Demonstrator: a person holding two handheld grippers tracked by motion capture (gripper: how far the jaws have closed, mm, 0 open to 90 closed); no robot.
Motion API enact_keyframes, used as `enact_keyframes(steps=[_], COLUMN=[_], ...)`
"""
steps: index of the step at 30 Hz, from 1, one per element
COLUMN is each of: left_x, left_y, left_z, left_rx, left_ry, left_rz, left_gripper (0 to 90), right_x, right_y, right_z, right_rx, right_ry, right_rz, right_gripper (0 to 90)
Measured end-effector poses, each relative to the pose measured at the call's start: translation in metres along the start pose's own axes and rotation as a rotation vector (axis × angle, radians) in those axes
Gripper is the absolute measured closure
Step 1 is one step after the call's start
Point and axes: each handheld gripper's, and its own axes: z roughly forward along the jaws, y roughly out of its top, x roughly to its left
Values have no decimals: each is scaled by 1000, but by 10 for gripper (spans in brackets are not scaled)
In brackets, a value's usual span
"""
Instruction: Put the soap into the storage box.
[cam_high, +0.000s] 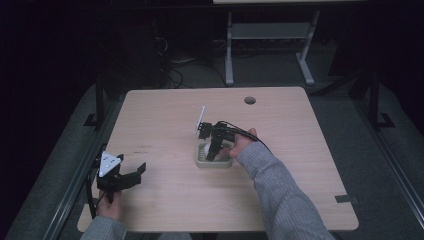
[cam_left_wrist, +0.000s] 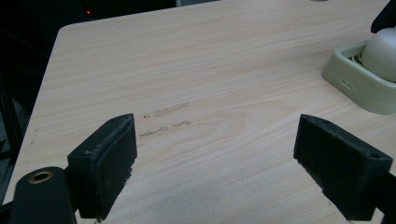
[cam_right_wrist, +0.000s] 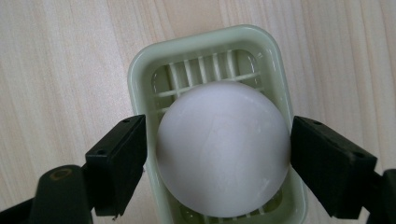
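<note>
A white ball (cam_right_wrist: 222, 154) rests in a small pale green slotted tray (cam_right_wrist: 205, 39) near the middle of the table. My right gripper (cam_right_wrist: 218, 140) points down over it, open, one jaw on each side of the ball; a thin gap shows at the left jaw. In the high view this gripper (cam_high: 212, 150) stands over the tray (cam_high: 215, 163), held by a hand in a grey sleeve. My left gripper (cam_high: 134, 176) sits low at the table's front left, open and with nothing between its jaws (cam_left_wrist: 217, 154). From there the tray (cam_left_wrist: 355, 88) and ball (cam_left_wrist: 380, 51) lie off to the right.
The wooden table (cam_high: 165, 115) has a round cable hole (cam_high: 250, 100) near its far edge and faint scuff marks (cam_left_wrist: 166, 119) ahead of the left gripper. A desk frame (cam_high: 270, 35) stands on the dark floor beyond.
</note>
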Motion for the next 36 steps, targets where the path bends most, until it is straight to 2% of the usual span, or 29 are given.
enact_keyframes(steps=[5, 36], left_x=[-1, 0], left_y=[0, 0], left_z=[-2, -3], left_rx=[-11, -4], left_ry=[-2, 3], left_rz=[-2, 0], left_gripper=[129, 129], right_x=[0, -2], right_y=[-3, -25], right_z=[-2, -27], right_rx=[-11, -70], right_ry=[2, -6], right_rz=[7, 50], right_gripper=[195, 191])
